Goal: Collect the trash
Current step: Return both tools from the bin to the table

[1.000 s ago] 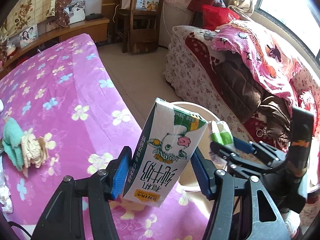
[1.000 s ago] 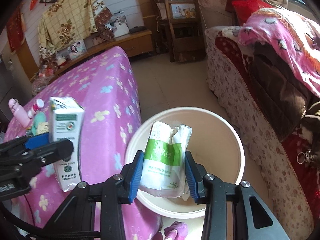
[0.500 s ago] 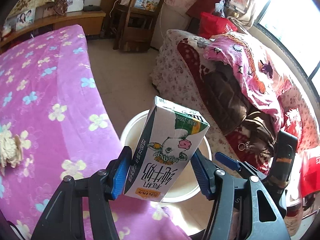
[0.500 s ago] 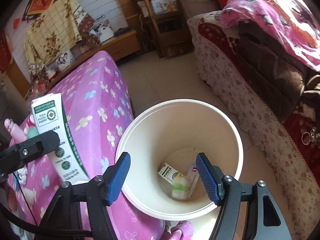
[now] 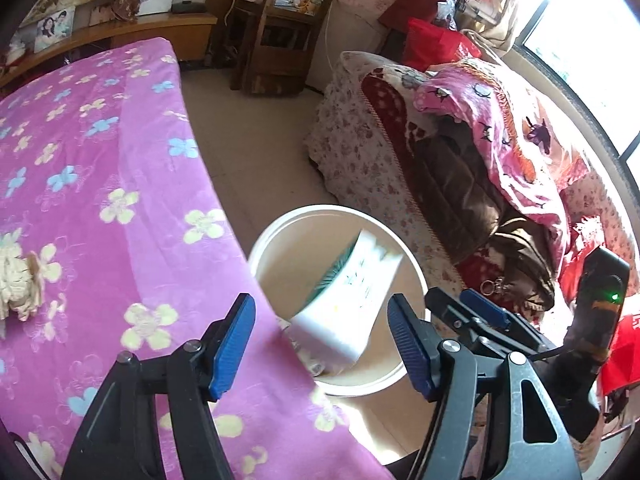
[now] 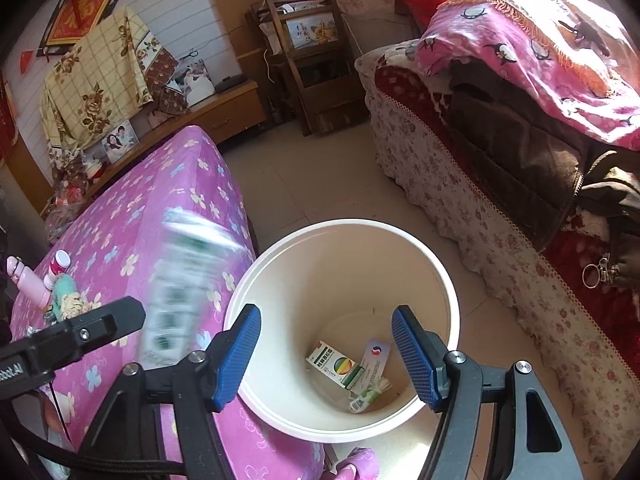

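Lying left of both claws: bed point(image 5: 100, 184) in pink flowered cover.
Bucket point(image 6: 448, 280): cream, on the floor, ahead of and below both claws.
Milk carton point(image 5: 344, 300): blurred, loose between the left claw's pads, over the bucket mouth.
Left claw point(image 5: 320, 344): pads spread wide, gripping nothing.
Right claw point(image 6: 326, 354): pads apart, empty, above the bucket.
Packets point(image 6: 352, 368): on the bucket bottom.

Little can be read. White letters "Robot.AI", cut off at the frame edge, stand on the black arm of the left gripper point(image 6: 72, 334), left of the right gripper's jaws. The print on the milk carton point(image 6: 180, 280) is motion-blurred, and the lettering on the small boxes point(image 6: 334, 364) between the jaws is too small.
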`<state>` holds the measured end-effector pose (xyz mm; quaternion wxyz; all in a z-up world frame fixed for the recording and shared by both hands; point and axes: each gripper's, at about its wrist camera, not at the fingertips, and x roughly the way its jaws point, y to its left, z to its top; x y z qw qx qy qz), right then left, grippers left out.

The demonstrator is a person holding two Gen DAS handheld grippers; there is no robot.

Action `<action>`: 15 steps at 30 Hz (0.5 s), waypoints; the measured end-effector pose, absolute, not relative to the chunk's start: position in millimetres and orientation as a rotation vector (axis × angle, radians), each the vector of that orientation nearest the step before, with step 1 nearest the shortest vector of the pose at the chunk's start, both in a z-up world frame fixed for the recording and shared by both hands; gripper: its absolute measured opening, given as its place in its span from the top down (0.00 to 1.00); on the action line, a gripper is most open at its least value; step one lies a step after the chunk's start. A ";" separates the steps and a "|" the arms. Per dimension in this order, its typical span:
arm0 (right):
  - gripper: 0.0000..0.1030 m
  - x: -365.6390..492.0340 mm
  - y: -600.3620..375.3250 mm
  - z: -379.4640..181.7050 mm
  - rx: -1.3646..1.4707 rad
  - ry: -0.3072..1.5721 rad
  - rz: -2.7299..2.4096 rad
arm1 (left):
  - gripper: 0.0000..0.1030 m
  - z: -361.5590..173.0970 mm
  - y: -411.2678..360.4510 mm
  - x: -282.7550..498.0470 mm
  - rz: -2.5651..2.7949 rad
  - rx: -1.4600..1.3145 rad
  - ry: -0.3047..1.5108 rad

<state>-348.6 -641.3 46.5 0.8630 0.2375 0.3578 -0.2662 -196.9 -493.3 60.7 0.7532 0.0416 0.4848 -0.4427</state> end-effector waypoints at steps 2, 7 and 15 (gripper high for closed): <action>0.30 -346.8 -637.9 47.5 0.490 0.750 -0.556 | 0.33 61.3 -488.4 -197.5 -0.948 0.107 1.044; 0.30 -341.0 -627.1 50.0 0.464 0.755 -0.538 | 0.33 65.5 -475.5 -199.6 -0.908 0.143 0.999; 0.30 -329.4 -600.0 59.9 0.429 0.747 -0.493 | 0.33 72.4 -447.6 -197.6 -0.850 0.155 0.957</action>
